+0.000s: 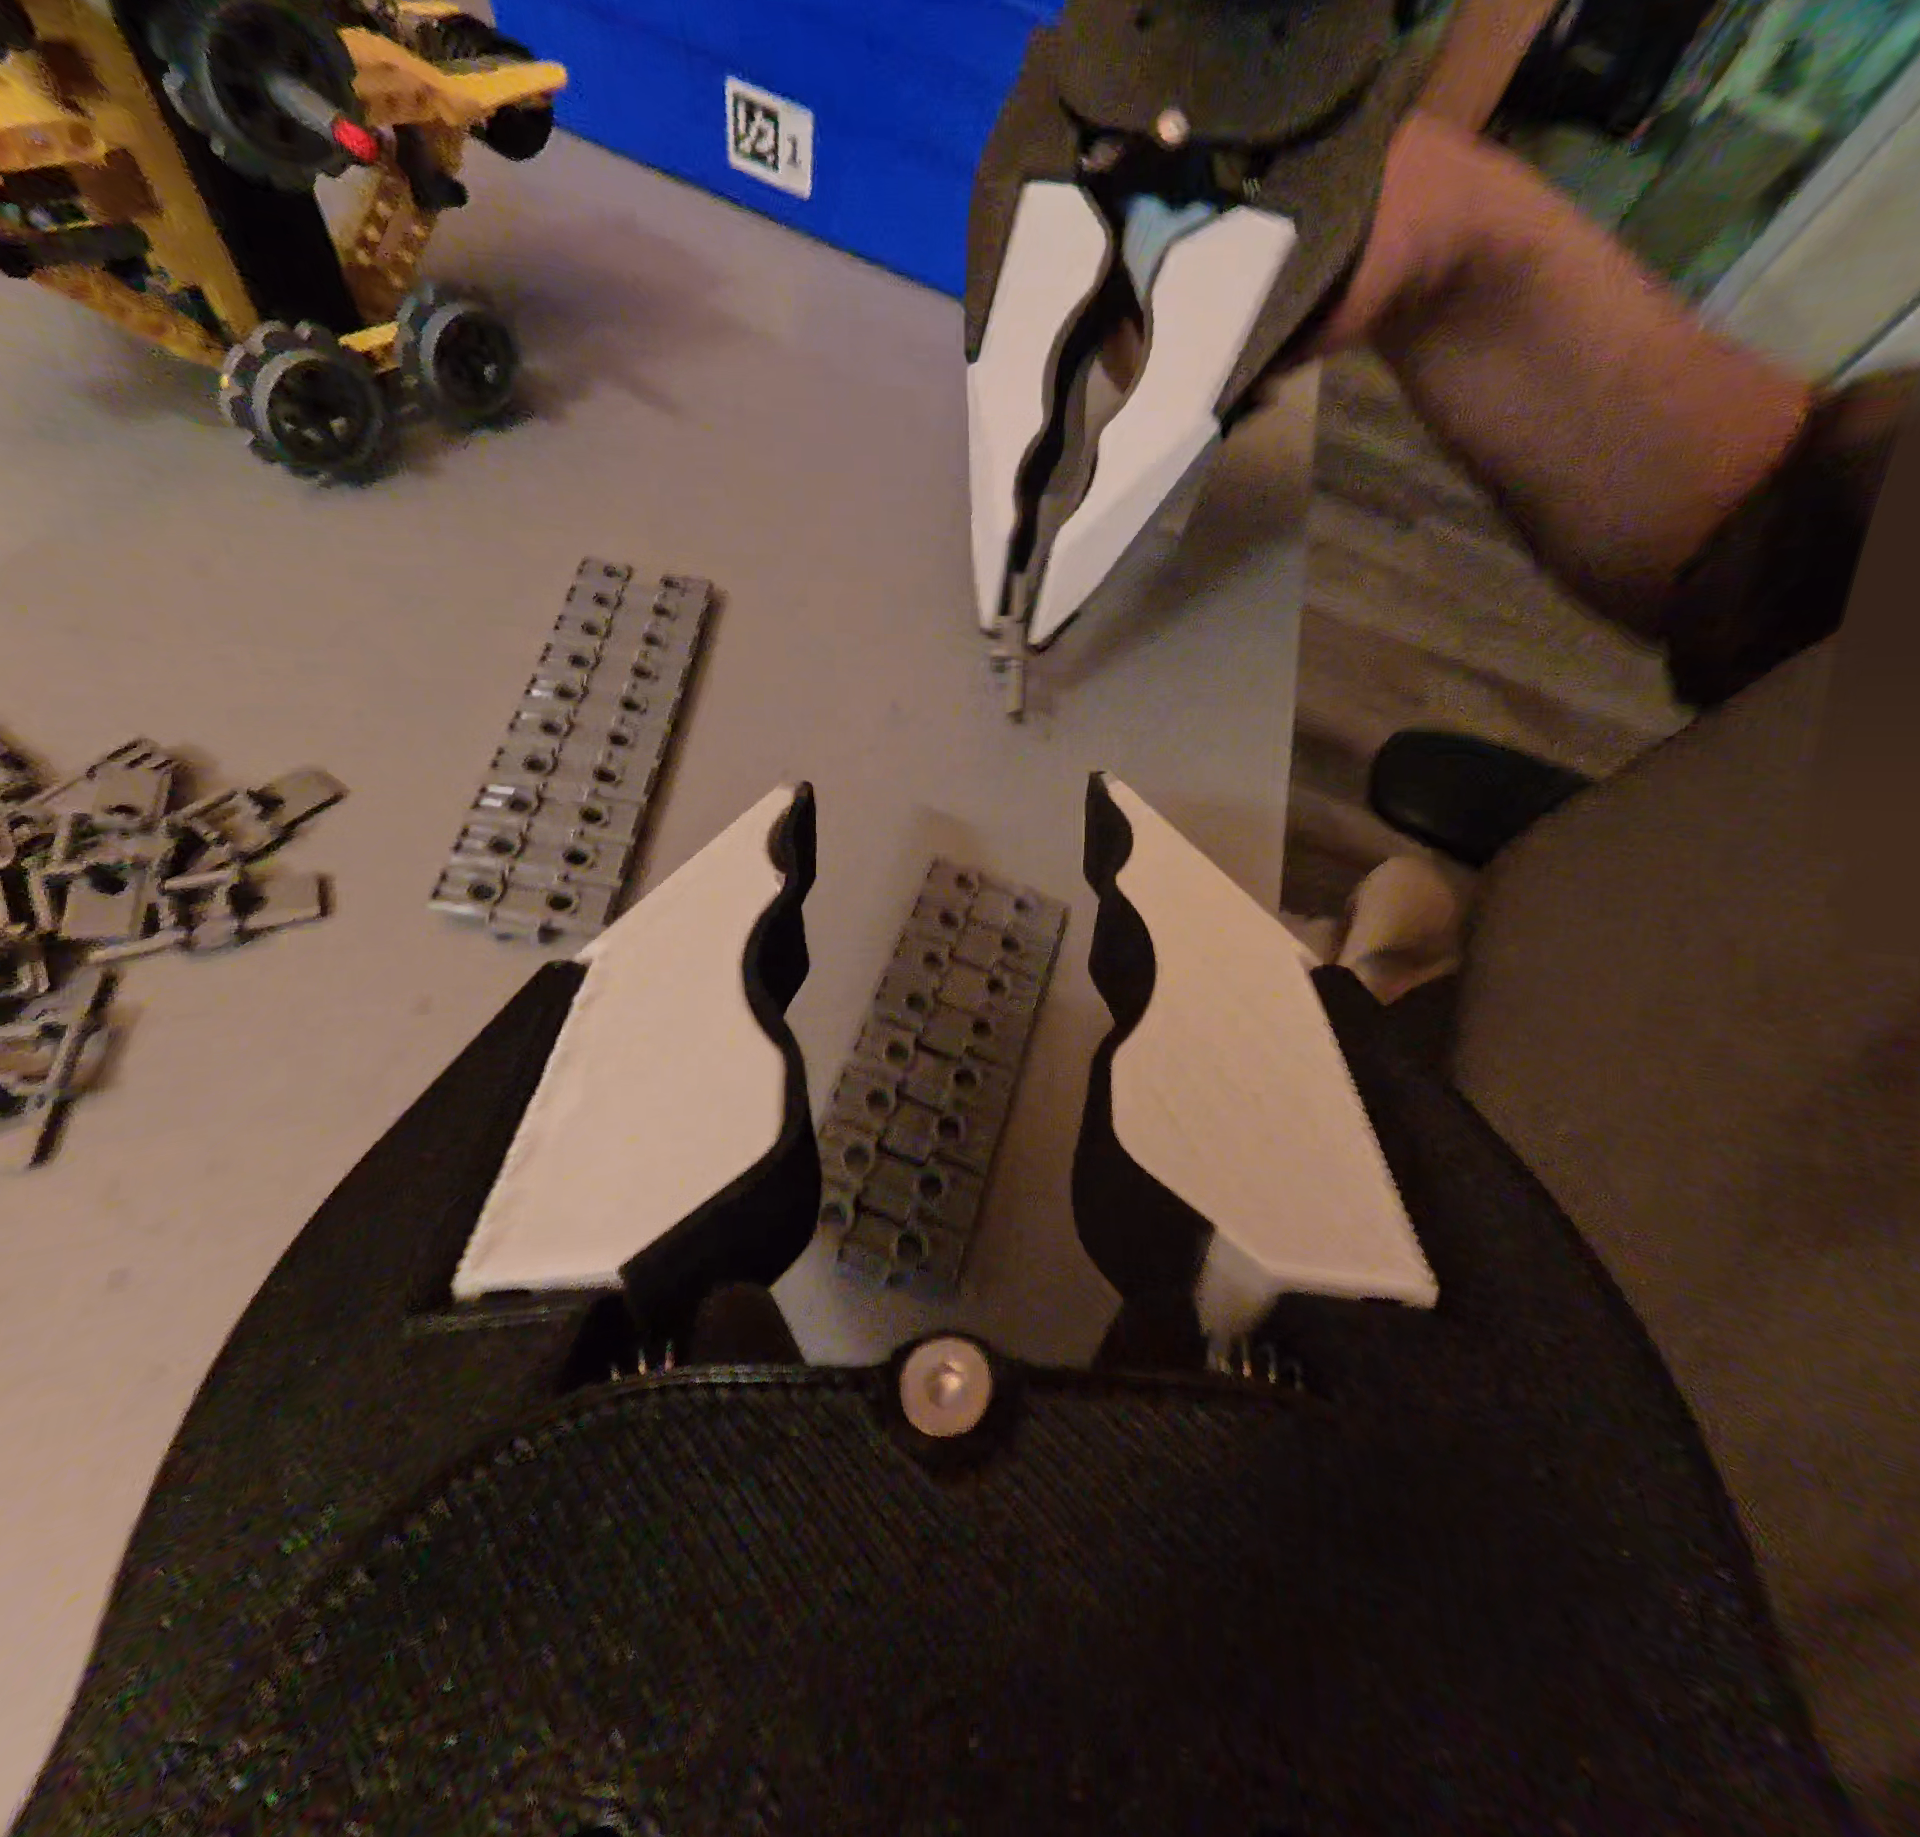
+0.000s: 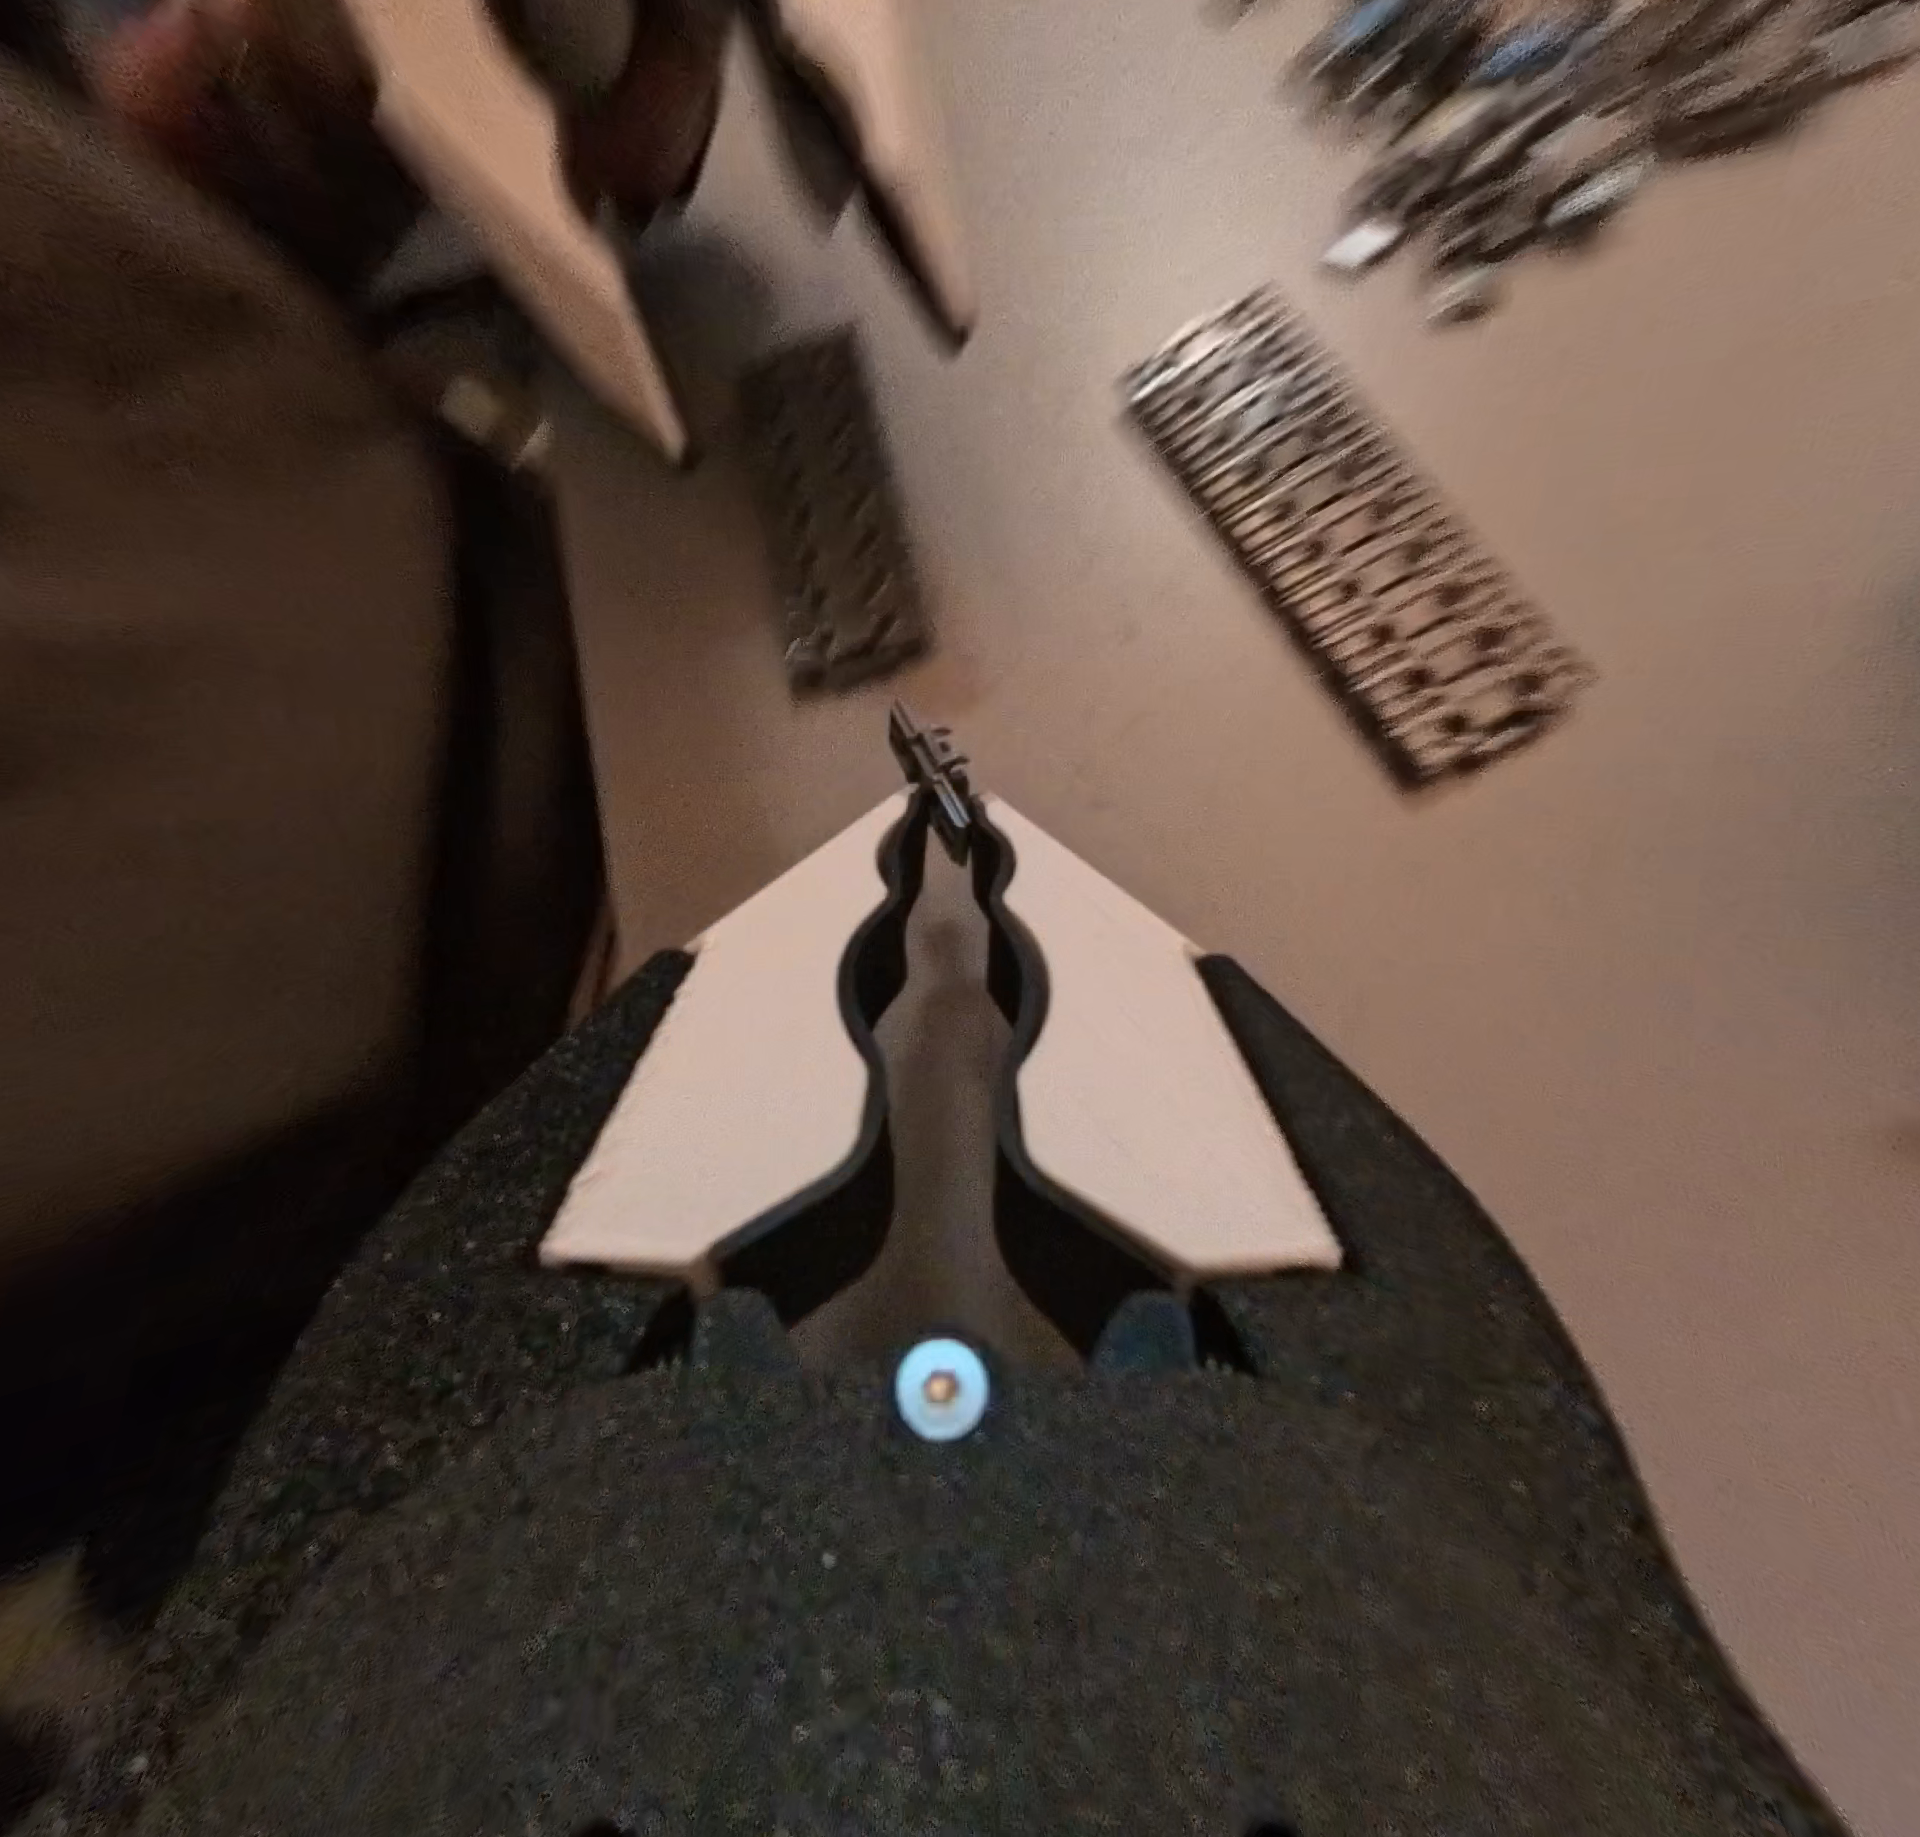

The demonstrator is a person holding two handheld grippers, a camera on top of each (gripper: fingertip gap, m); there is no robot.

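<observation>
My left gripper (image 1: pixel 948 790) is open and holds nothing. It hovers over a short grey strip of linked track pieces (image 1: pixel 945 1070) that lies flat on the table between its fingers, which do not touch it. My right gripper (image 2: pixel 943 811) is shut on a small grey pin (image 2: pixel 930 774) that sticks out past its fingertips. In the left wrist view the right gripper (image 1: pixel 1013 634) is ahead of the left one, tips down, with the pin (image 1: pixel 1010 670) close above the table. The right wrist view, blurred, shows the left gripper (image 2: pixel 821 395) over the short strip (image 2: pixel 831 530).
A longer grey track strip (image 1: pixel 577 748) lies left of the short one; it also shows in the right wrist view (image 2: pixel 1351 540). A pile of loose grey links (image 1: pixel 104 904) is at the far left. A yellow wheeled model (image 1: pixel 260 229) and a blue bin (image 1: pixel 790 52) stand behind. The table edge (image 1: pixel 1299 696) is at the right. The left gripper's tips are roughly 8 centimeters from the right gripper's. My right tips are roughly 20 centimeters from the yellow wheeled model (image 1: pixel 260 229).
</observation>
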